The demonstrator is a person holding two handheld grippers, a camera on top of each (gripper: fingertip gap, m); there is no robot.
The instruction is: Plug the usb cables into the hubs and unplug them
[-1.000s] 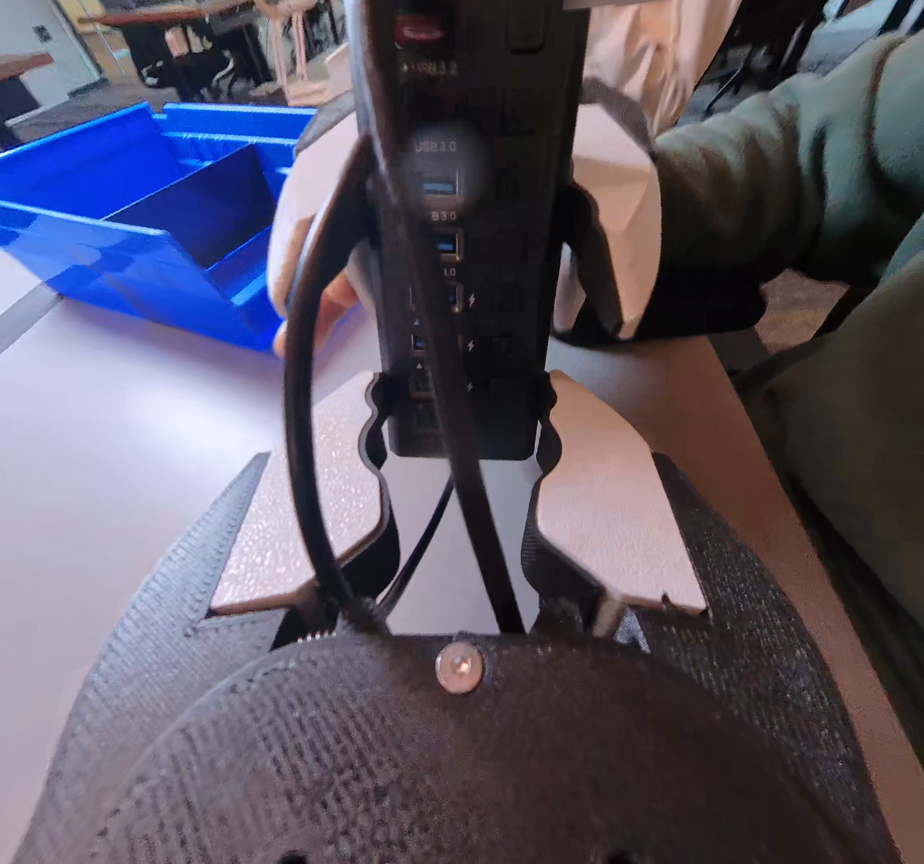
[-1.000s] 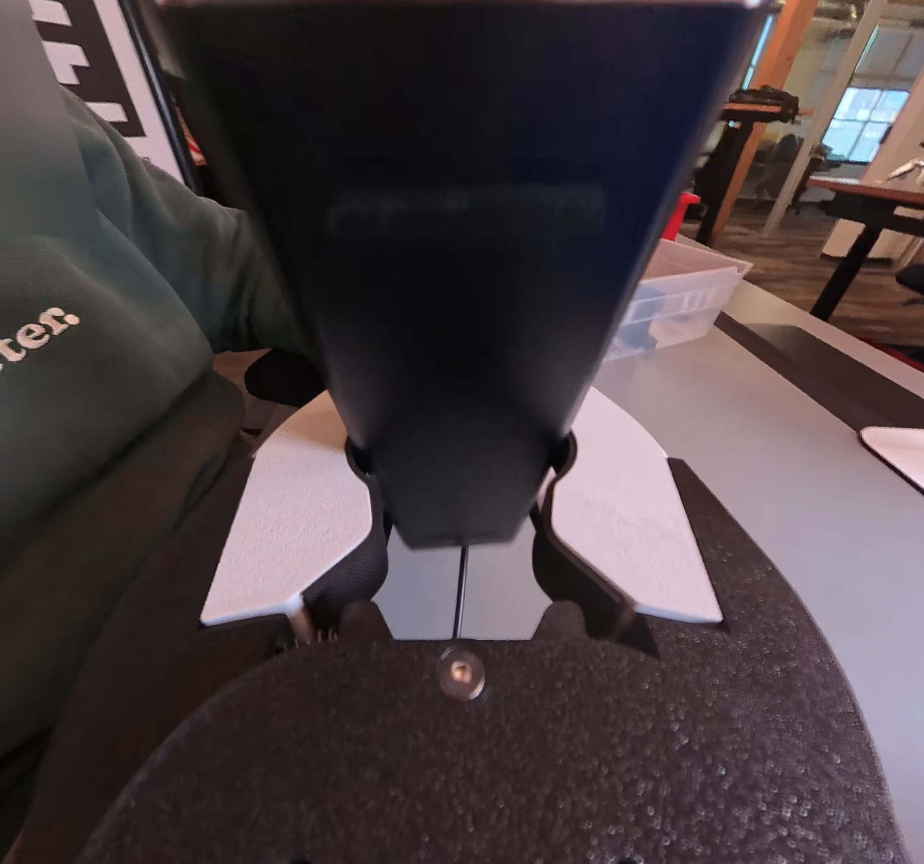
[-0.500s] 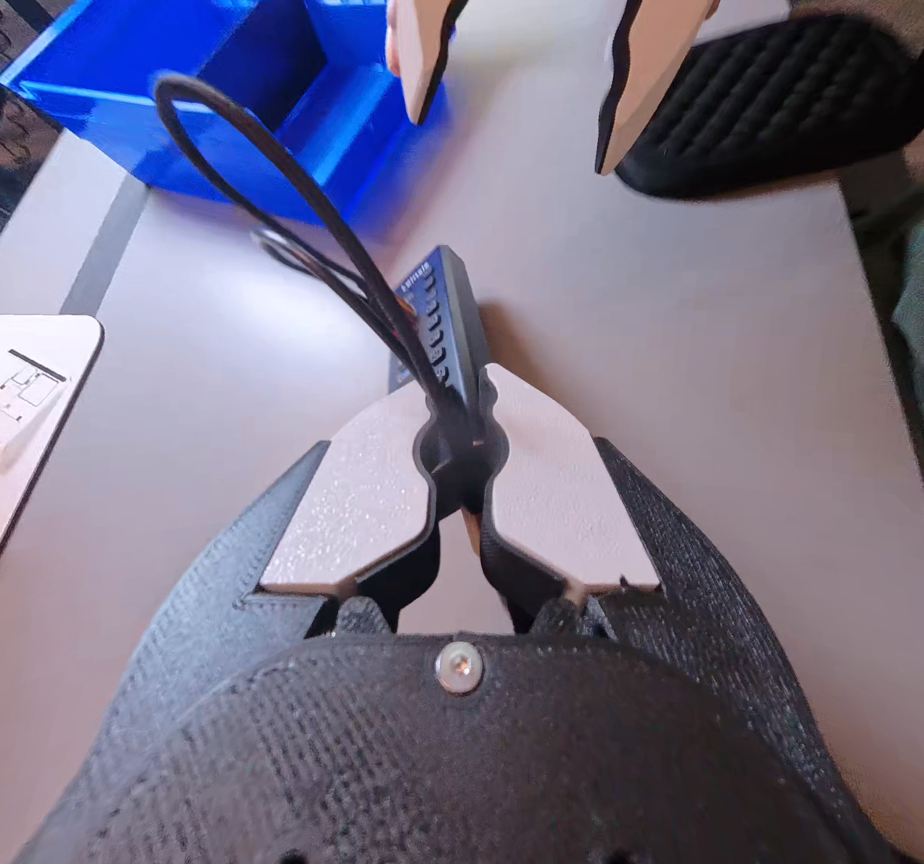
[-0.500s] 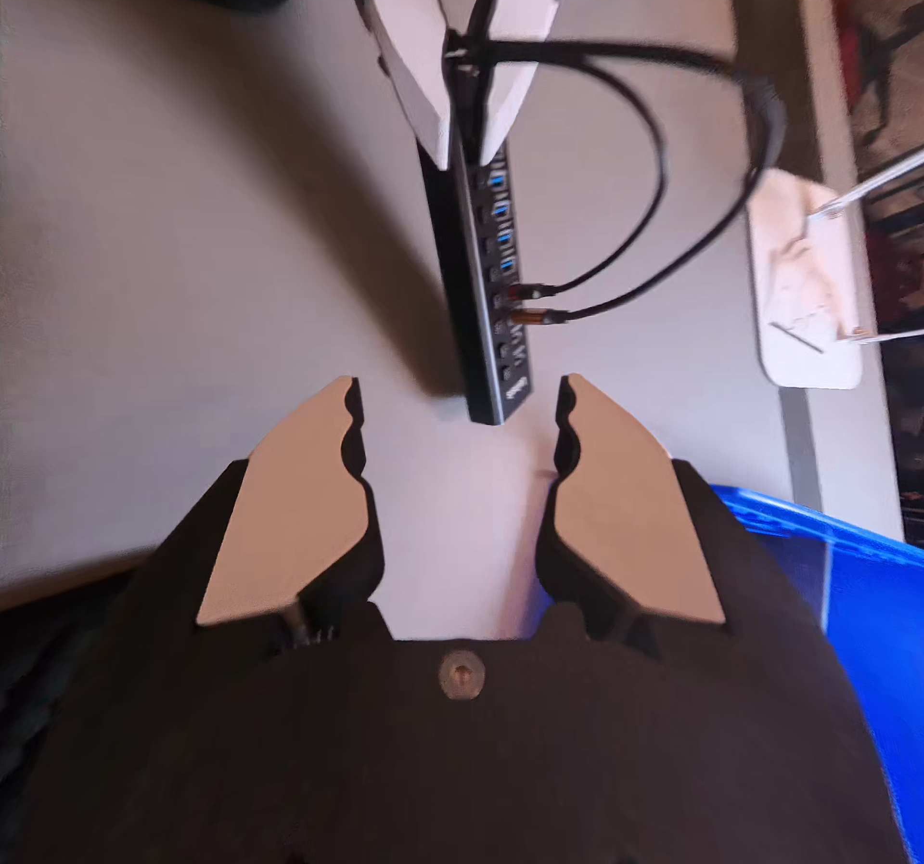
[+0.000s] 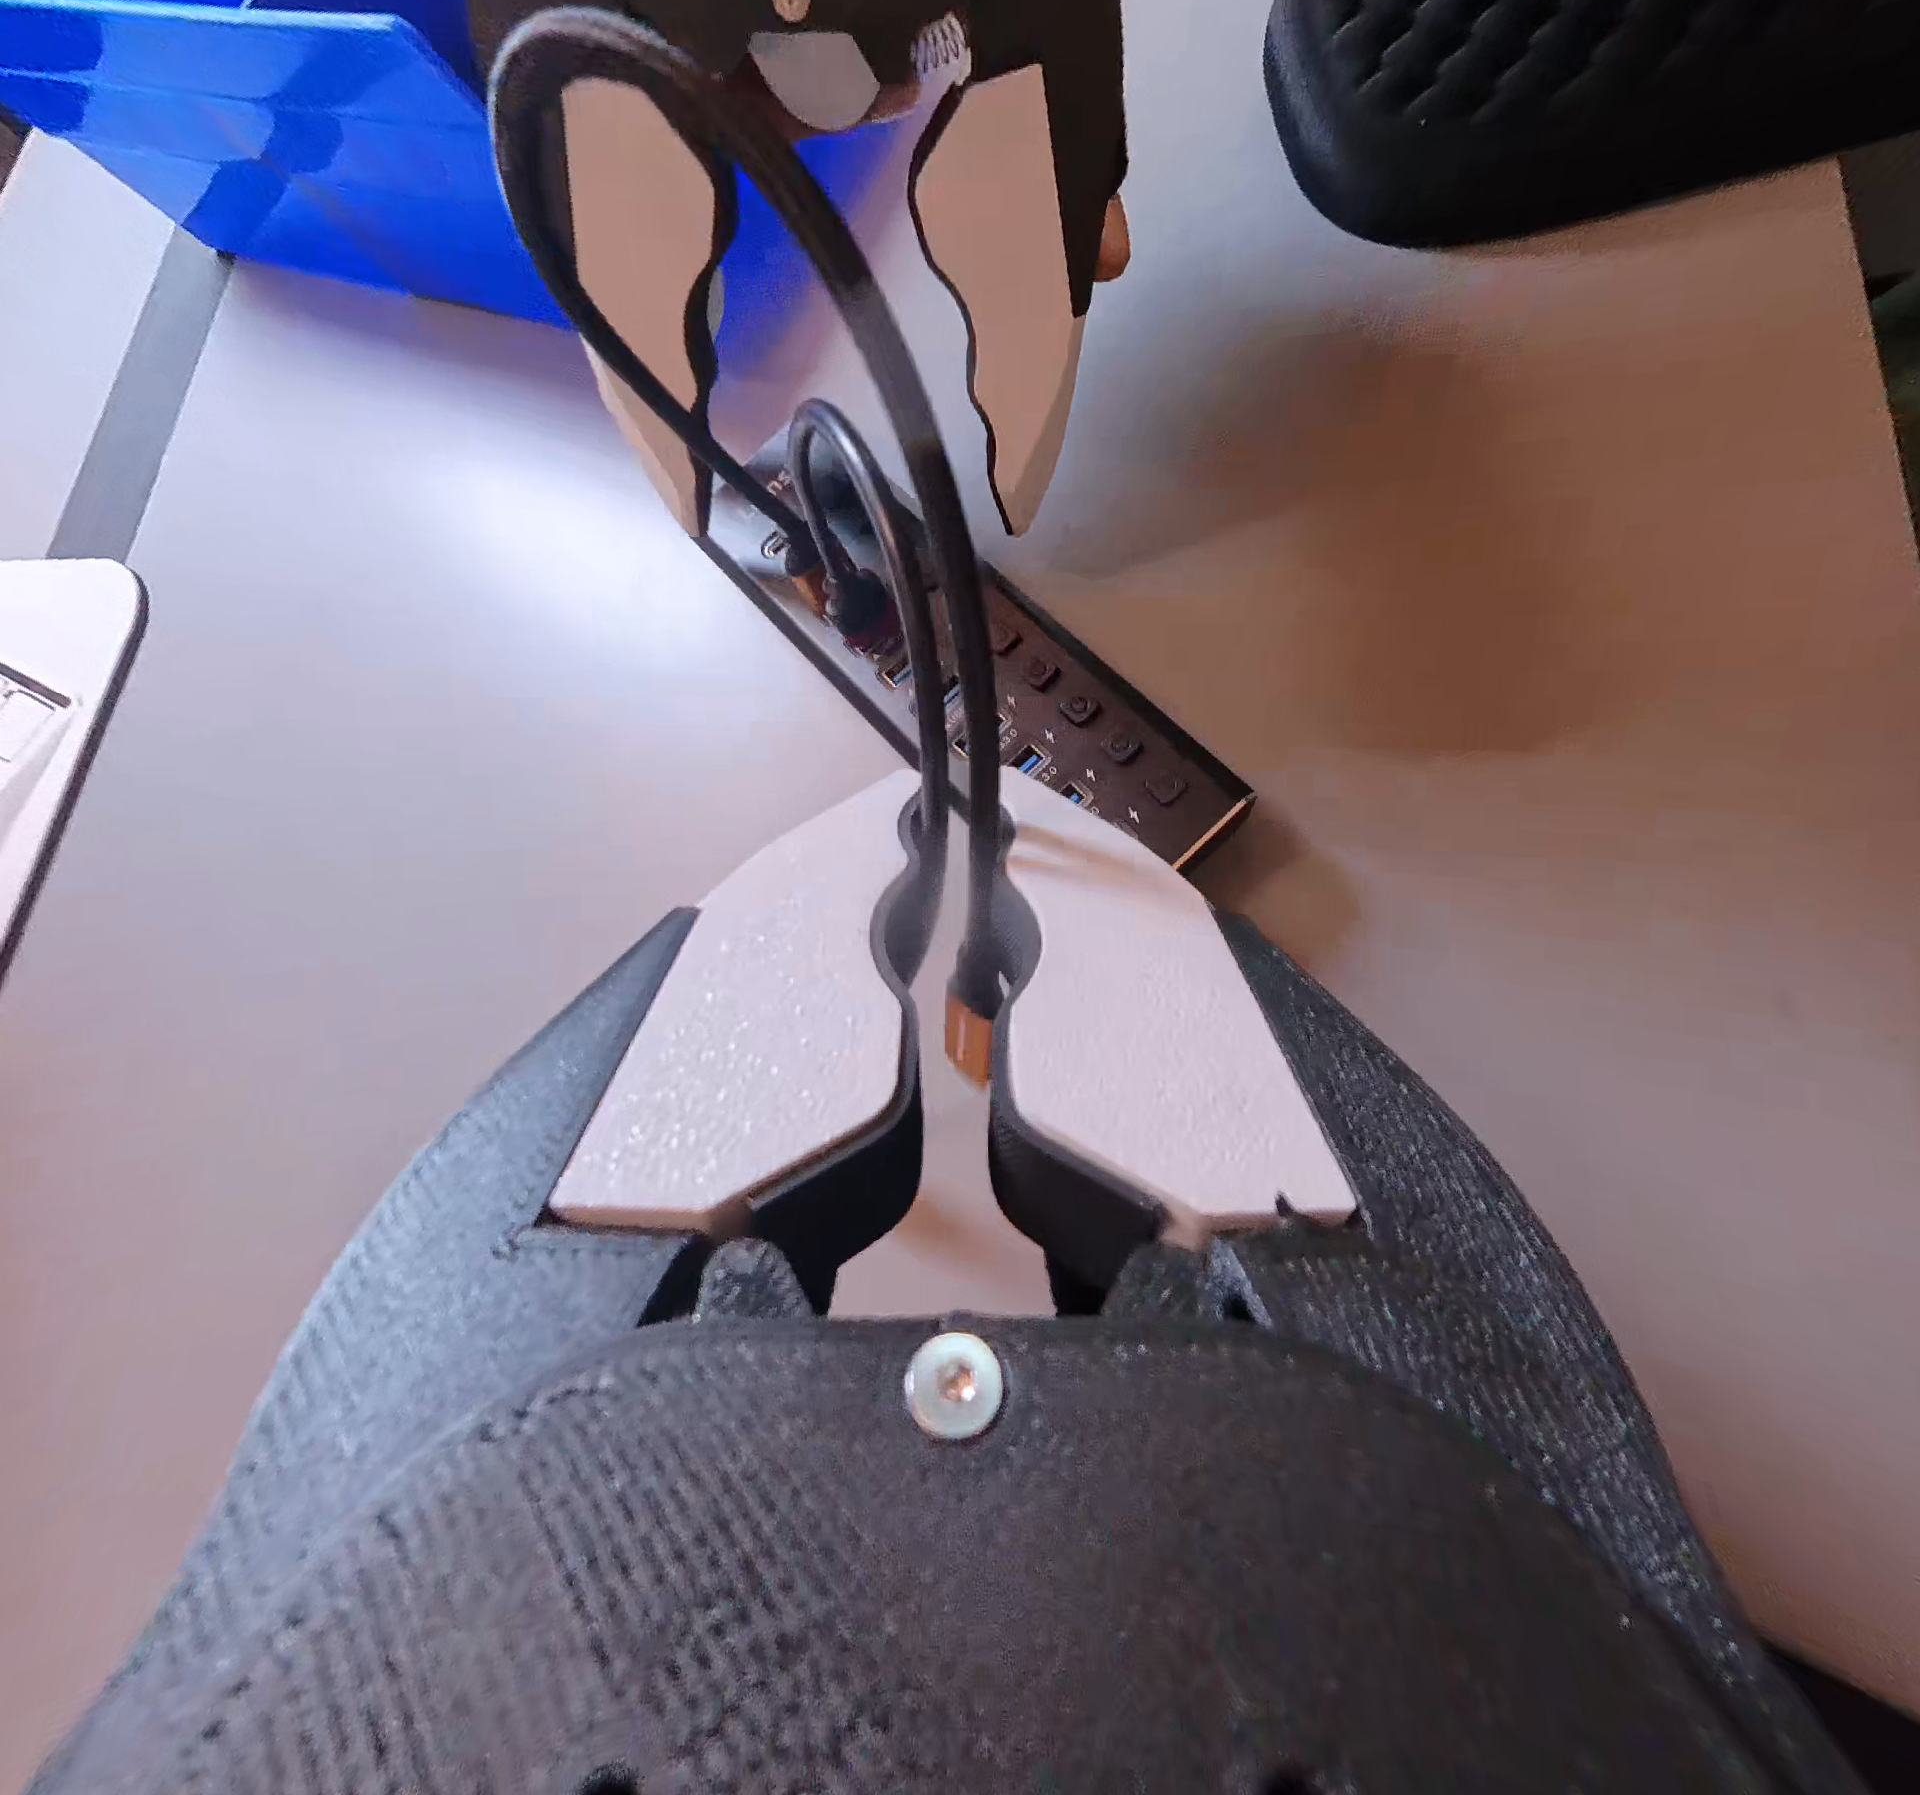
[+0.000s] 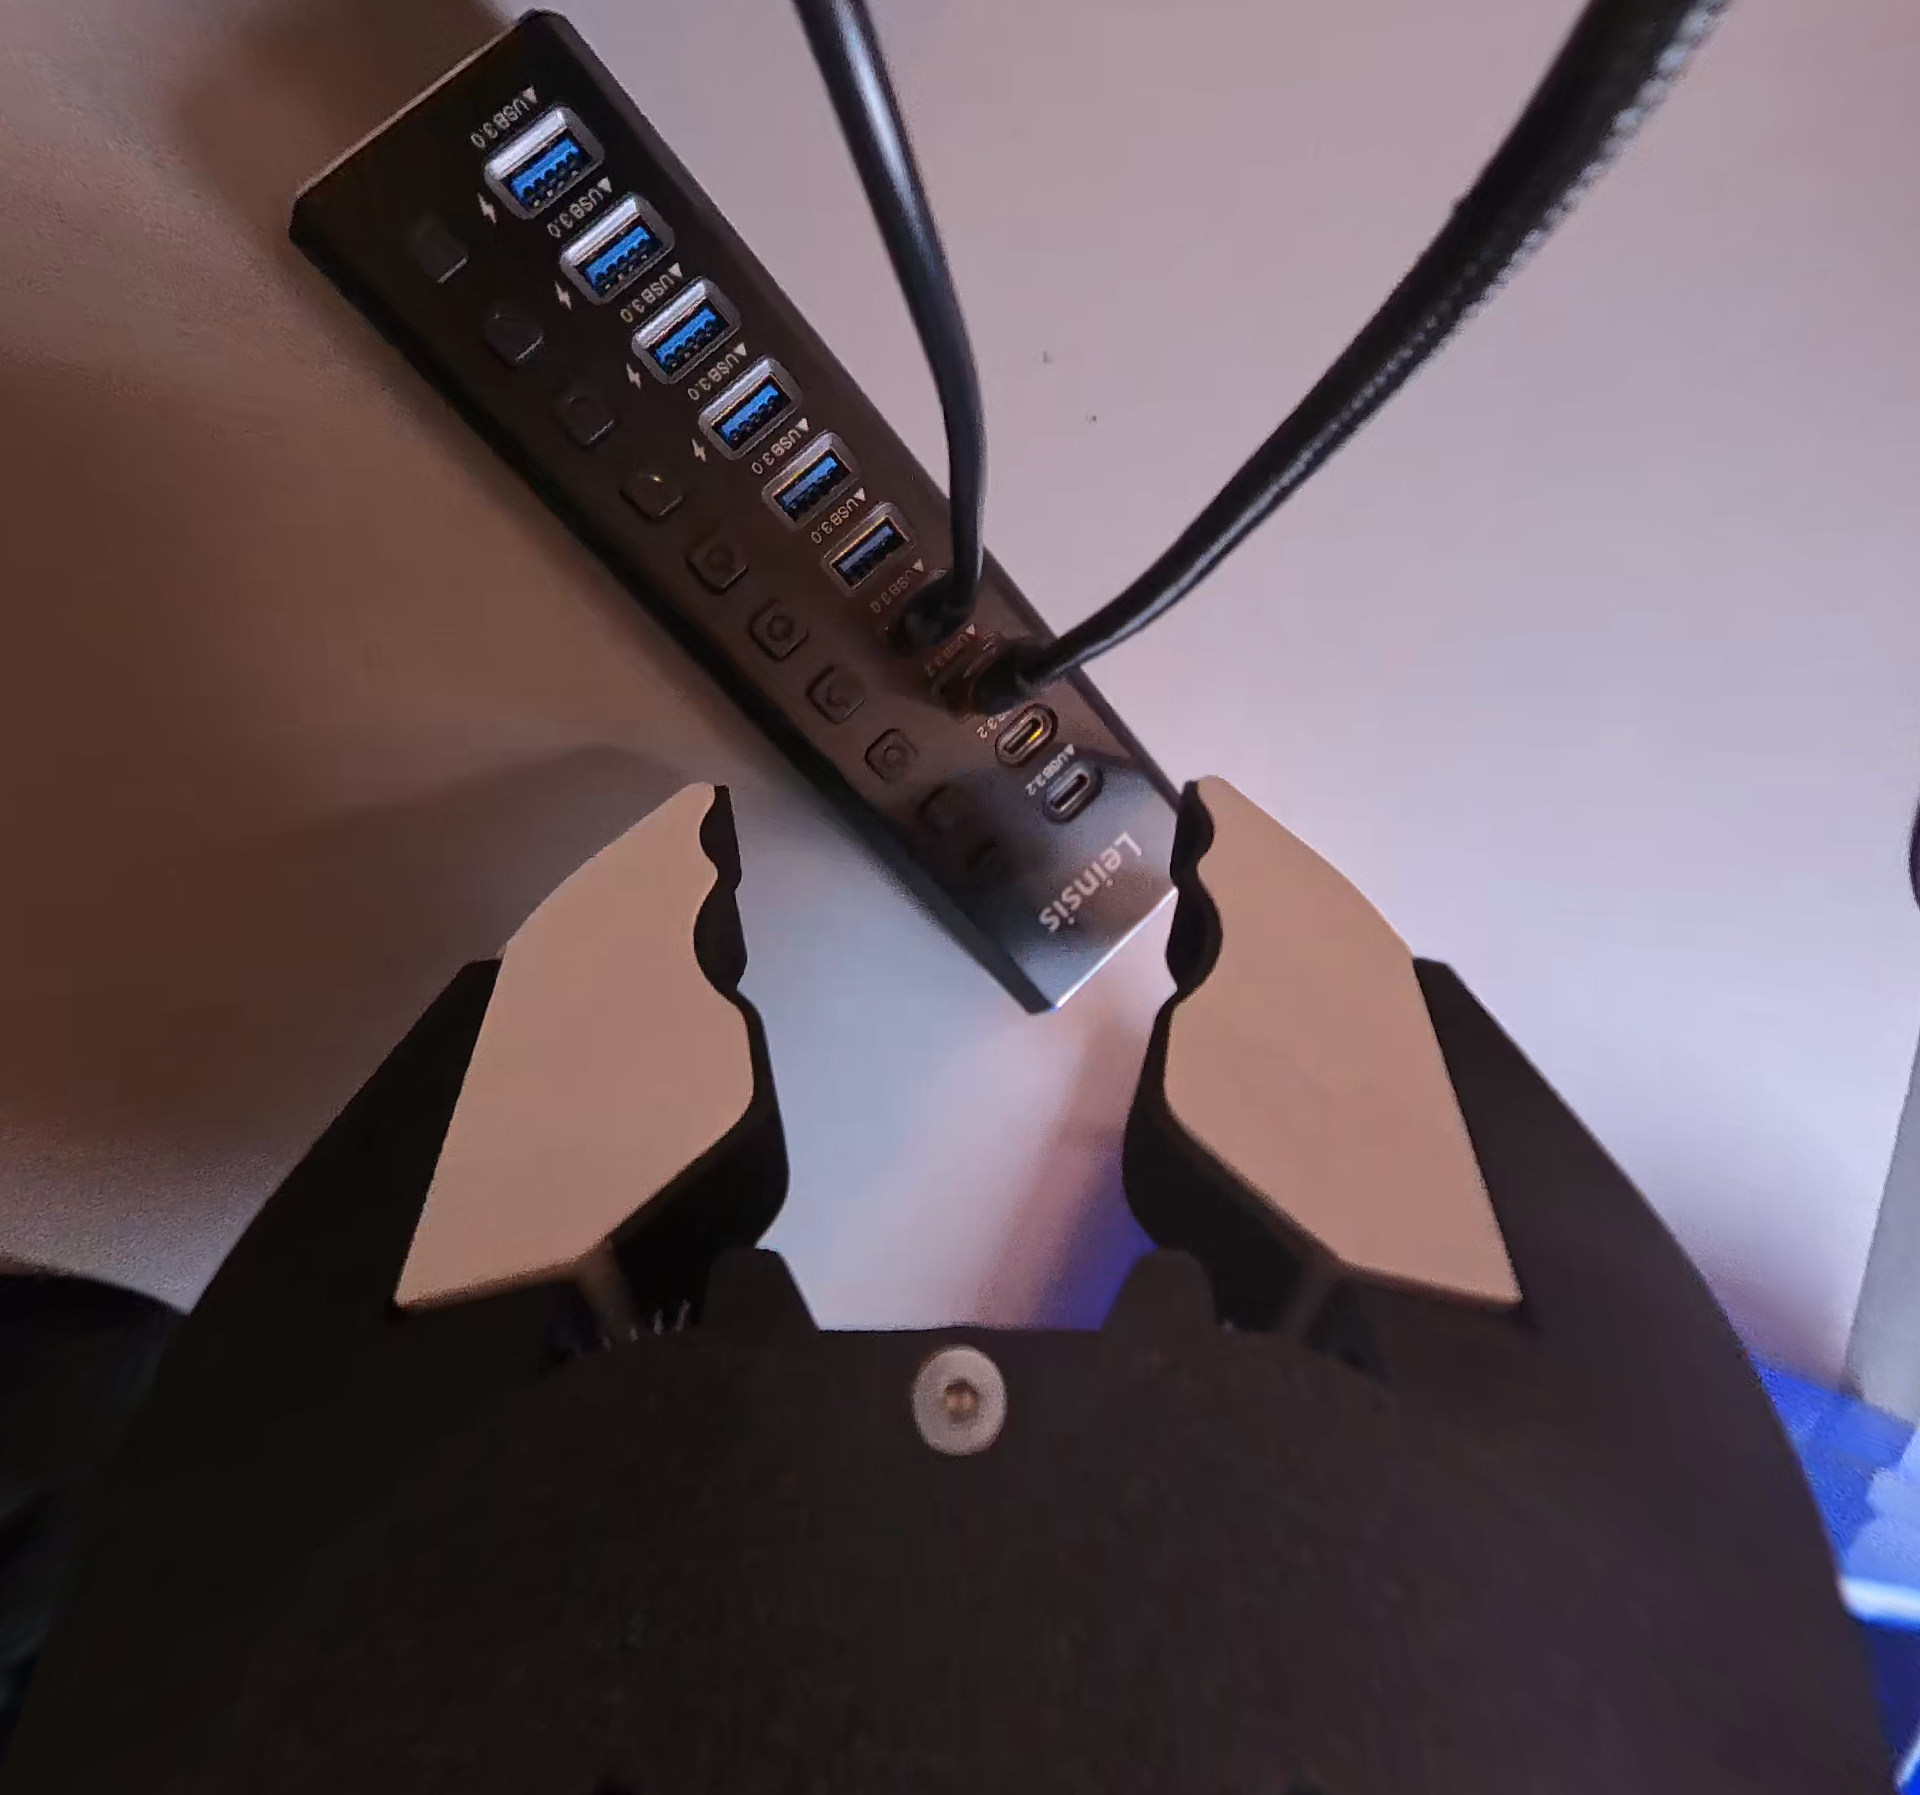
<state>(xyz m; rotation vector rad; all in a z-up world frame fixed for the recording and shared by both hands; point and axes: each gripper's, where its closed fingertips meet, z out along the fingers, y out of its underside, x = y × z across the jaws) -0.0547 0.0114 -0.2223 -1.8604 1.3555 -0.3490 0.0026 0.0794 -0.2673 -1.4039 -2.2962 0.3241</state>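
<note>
Left wrist view | left fingers (image 5: 951,914) pinch cable (image 5: 971,789) | right fingers (image 6: 956,904) apart over hub (image 6: 727,498) | blue bin (image 5: 260,135) behind

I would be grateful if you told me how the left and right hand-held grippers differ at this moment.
The left hand-held gripper is shut on the black cables, with a copper-coloured plug hanging between its fingers; the right hand-held gripper is open and holds nothing. The left sits at the USB hub's blue-port end, whereas the right straddles the opposite end without touching it. Both point down at the hub on the table.
</note>
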